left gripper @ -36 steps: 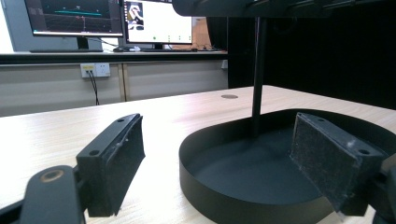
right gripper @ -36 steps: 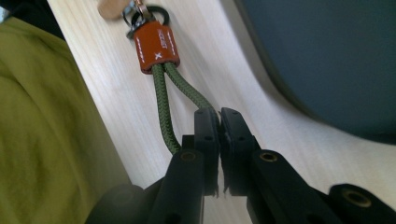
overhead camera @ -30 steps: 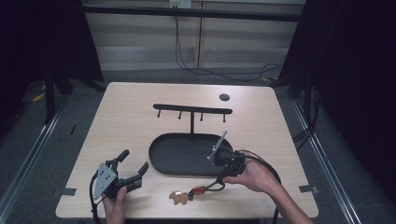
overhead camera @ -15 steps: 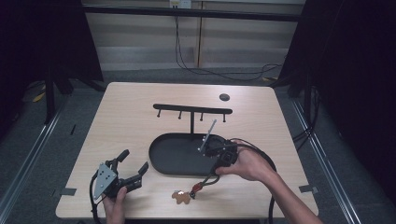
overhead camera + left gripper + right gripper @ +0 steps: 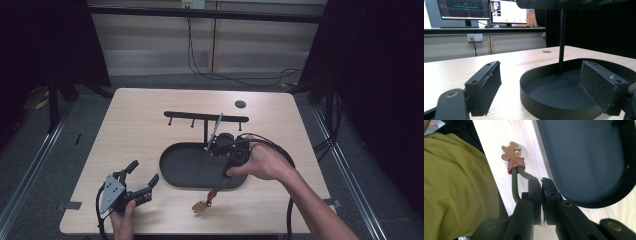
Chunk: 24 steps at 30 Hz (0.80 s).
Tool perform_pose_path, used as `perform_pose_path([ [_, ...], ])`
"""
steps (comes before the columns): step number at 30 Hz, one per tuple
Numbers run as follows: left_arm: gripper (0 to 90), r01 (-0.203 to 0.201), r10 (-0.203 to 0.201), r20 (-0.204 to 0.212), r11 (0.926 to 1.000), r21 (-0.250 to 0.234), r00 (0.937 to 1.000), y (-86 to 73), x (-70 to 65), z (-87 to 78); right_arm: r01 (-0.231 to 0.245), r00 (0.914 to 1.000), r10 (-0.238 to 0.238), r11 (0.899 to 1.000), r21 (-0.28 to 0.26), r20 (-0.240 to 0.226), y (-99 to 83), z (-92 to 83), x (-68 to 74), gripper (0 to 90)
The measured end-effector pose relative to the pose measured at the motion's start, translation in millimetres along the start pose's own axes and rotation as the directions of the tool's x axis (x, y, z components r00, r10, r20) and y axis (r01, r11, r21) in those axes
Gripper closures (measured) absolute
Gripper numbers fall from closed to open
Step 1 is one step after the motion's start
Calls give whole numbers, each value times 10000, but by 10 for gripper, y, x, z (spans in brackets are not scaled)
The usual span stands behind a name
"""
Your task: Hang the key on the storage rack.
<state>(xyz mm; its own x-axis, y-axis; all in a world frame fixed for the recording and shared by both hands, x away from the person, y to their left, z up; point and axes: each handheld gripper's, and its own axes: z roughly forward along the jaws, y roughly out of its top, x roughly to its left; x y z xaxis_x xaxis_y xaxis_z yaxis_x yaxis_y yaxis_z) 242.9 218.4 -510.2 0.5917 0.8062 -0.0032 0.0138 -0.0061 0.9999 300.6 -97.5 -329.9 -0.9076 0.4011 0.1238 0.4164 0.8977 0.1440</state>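
Observation:
A keychain, a brown bear-shaped tag [image 5: 201, 206] on a green cord [image 5: 216, 189], hangs from my right gripper [image 5: 226, 175] over the table's front, beside the black oval tray [image 5: 185, 167]. In the right gripper view the jaws are shut on the cord [image 5: 515, 187], and the bear tag [image 5: 512, 153] dangles below; whether it touches the table I cannot tell. A black hook rack [image 5: 205, 116] stands on a post at the tray's back. My left gripper [image 5: 142, 173] rests on the table left of the tray, open and empty, and faces the tray [image 5: 544, 105] and the post [image 5: 561, 37].
A small dark disc [image 5: 240, 104] lies on the wooden table [image 5: 135, 130] behind the rack. The right gripper's cable loops past the tray's right end. Monitors stand on a bench beyond the table. A yellow-green garment [image 5: 456, 182] shows at the table's front edge.
My right gripper has risen and moved left, toward the rack's post, with the cord in it. The bear tag has followed to the left. The left gripper has stayed put.

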Motion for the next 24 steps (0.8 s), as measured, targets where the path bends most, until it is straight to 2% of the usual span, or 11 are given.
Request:
perform_pose_path([
  [9,171,8,-8,5,10000,12,10000,0,-1,-1,154,9998,-150,9997,-205,163,107,-182,25,870],
  [14,169,-2,2,5,10000,-1,10000,0,0,0,156,9985,-142,9995,-262,535,150,-249,-3,870],
  [24,161,11,-11,7,10000,9,10000,0,-1,0,613,9963,-599,9979,-214,621,315,-418,-22,871],
])
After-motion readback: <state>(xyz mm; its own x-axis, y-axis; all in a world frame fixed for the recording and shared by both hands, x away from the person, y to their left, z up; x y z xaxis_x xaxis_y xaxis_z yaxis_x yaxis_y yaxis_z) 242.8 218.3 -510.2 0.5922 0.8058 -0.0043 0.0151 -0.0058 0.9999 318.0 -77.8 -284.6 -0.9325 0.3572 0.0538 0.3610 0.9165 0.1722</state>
